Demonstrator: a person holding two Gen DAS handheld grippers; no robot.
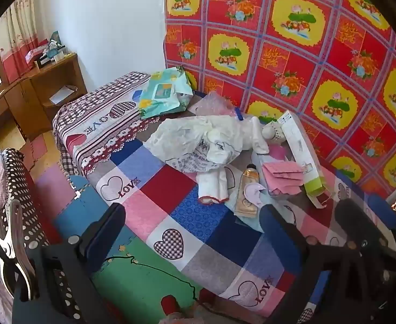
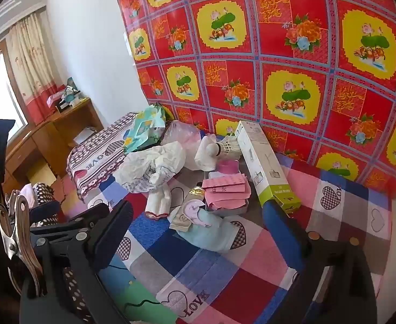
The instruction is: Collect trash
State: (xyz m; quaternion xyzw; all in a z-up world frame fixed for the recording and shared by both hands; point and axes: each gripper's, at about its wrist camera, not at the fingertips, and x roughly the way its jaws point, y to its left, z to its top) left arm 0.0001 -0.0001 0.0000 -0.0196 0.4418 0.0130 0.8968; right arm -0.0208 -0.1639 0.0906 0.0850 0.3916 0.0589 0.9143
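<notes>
Trash lies heaped on the bed [image 1: 198, 216], toward the wall side: a crumpled white plastic bag [image 1: 198, 140], a long white-and-green carton [image 1: 300, 148], pink paper sheets [image 1: 281, 175], a squeezed tube [image 1: 247, 189] and a shuttlecock [image 2: 224, 147]. Both tools hover short of the heap, angled down. The left tool [image 1: 192, 232] and the right tool [image 2: 198, 224] each stand fully spread with nothing between the fingers. The step in hand looks like the first reach. A sound start would be the plastic bag, pinched at a bunched fold so it lifts whole and can serve to hold the rest. The carton wants gripping across its narrow side, and the loose pink sheets may slide apart if taken singly.
</notes>
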